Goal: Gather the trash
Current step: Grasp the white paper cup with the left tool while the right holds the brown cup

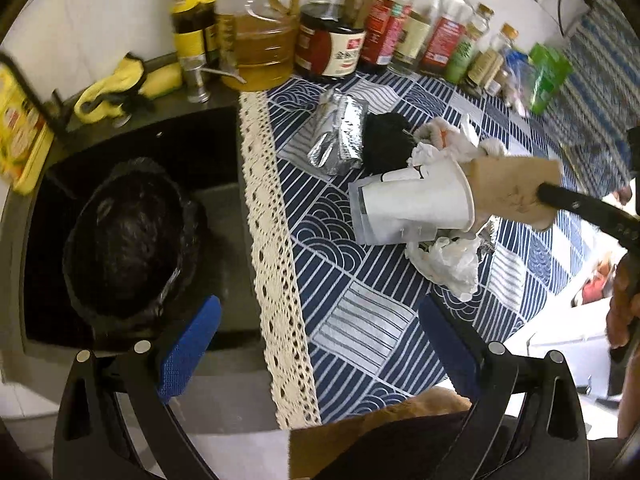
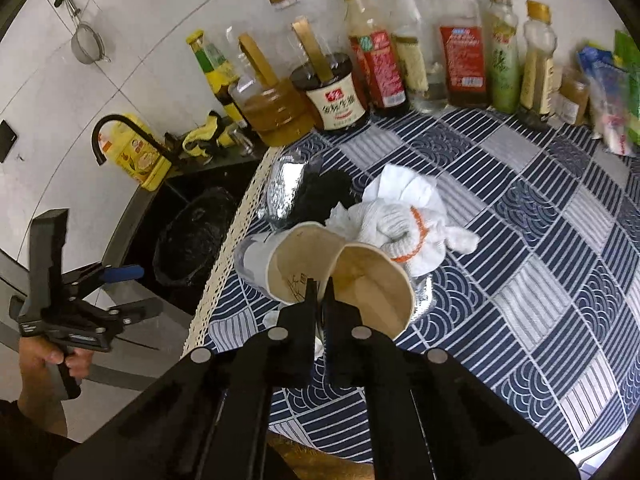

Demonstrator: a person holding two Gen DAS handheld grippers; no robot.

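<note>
A blue-and-white patterned tablecloth with a cream lace edge covers the counter; to its left lies a dark sink, and in it stands a bin lined with a black bag, well apart from the trash; a row of sauce and oil bottles lines the far wall. The trash sits heaped near the middle of the cloth: a crumpled foil wrapper at the far left of the heap, a black clump just beside it, a white knitted glove with an orange cuff on the far right, crumpled white plastic on the near side, and two paper cups lying on their sides, a white cup and a brown cup touching it. The right gripper has its jaws pressed together on the rim of the brown cup; the left gripper hangs over the sink's edge, jaws spread wide with nothing between them.
</note>
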